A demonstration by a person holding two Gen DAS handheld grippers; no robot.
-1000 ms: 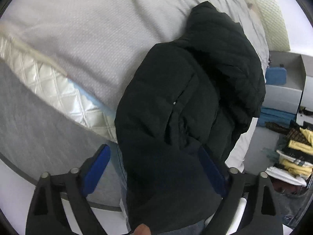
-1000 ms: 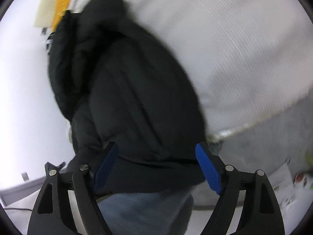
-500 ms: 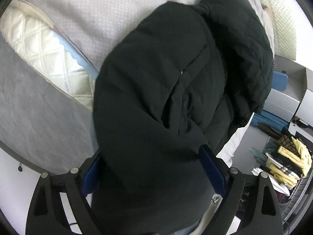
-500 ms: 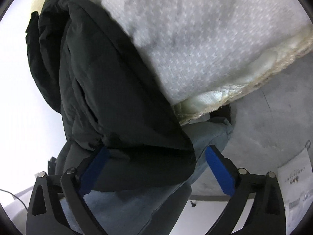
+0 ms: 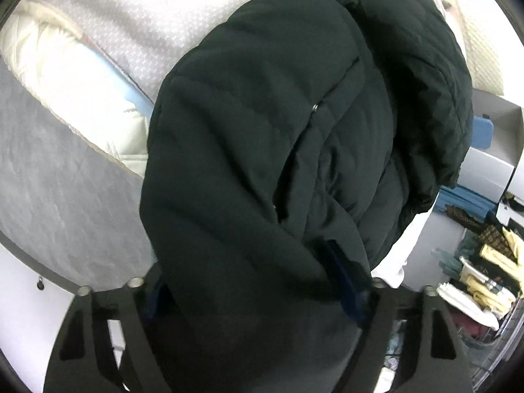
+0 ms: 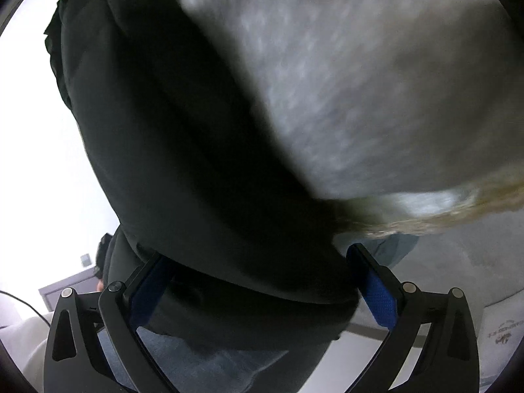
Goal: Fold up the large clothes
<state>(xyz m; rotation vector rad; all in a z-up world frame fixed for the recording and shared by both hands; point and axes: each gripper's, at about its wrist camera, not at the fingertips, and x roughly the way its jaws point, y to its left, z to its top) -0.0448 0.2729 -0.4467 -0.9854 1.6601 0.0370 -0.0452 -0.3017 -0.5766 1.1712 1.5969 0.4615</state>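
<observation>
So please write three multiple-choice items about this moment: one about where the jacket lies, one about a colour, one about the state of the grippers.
1. Where does the black jacket lie?
A. on the floor
B. on the bed, its lower end hanging over the edge
C. on a chair

2. What colour are the pads of the right hand-held gripper?
A. blue
B. red
C. yellow

3. How do both hand-held grippers stand?
A. shut on nothing
B. open, jacket fabric between the fingers
C. out of view

Answers: 1 B, the grey bedcover lies under the jacket; 2 A, blue pad visible; 3 B, the left hand-held gripper and the right one each straddle the fabric.
</observation>
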